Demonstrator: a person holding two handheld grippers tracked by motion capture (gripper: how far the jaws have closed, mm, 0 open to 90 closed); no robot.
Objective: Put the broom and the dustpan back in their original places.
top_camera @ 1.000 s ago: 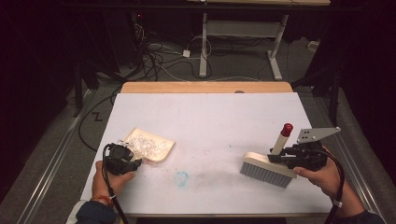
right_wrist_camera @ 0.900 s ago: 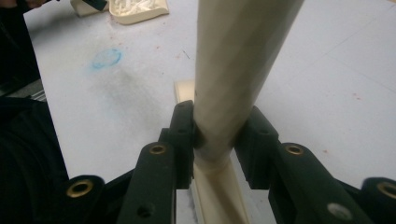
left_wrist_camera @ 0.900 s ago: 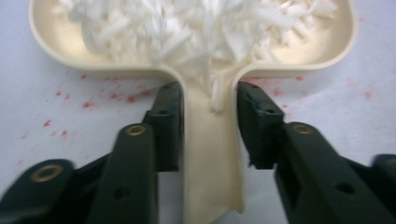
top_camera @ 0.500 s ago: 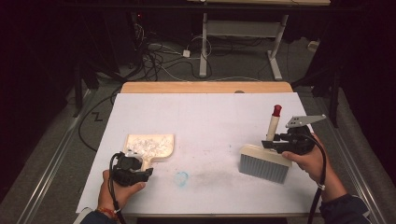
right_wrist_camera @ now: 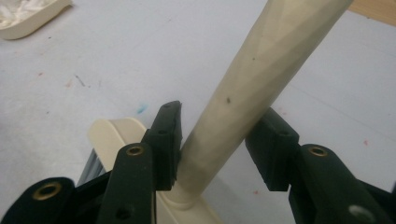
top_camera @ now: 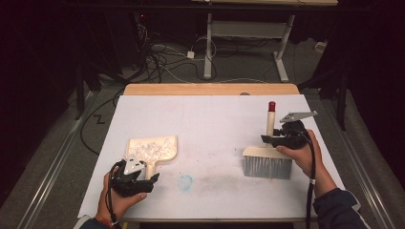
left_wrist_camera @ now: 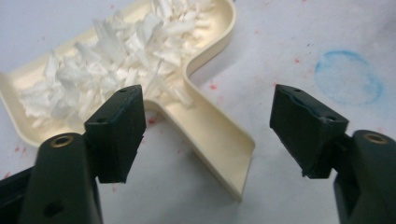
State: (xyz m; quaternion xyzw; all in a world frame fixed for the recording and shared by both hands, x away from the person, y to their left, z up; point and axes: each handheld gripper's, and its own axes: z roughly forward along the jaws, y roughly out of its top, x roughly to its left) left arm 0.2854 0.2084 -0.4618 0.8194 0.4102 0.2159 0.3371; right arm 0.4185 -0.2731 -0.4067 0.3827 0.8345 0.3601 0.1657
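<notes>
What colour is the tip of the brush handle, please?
Red; the brush handle's tip shows best in the high view.

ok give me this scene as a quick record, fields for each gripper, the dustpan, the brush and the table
left gripper: open, jaws either side of the dustpan handle, not touching
right gripper: shut on brush handle
dustpan: cream, flat on table, holds white shreds
brush: bristles down, handle red-tipped
table: white sheet, blue ring mark

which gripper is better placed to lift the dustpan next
Left. The left gripper is open, its jaws on either side of the dustpan handle, which lies flat on the table. The right gripper is across the table, busy around the brush handle.
</notes>
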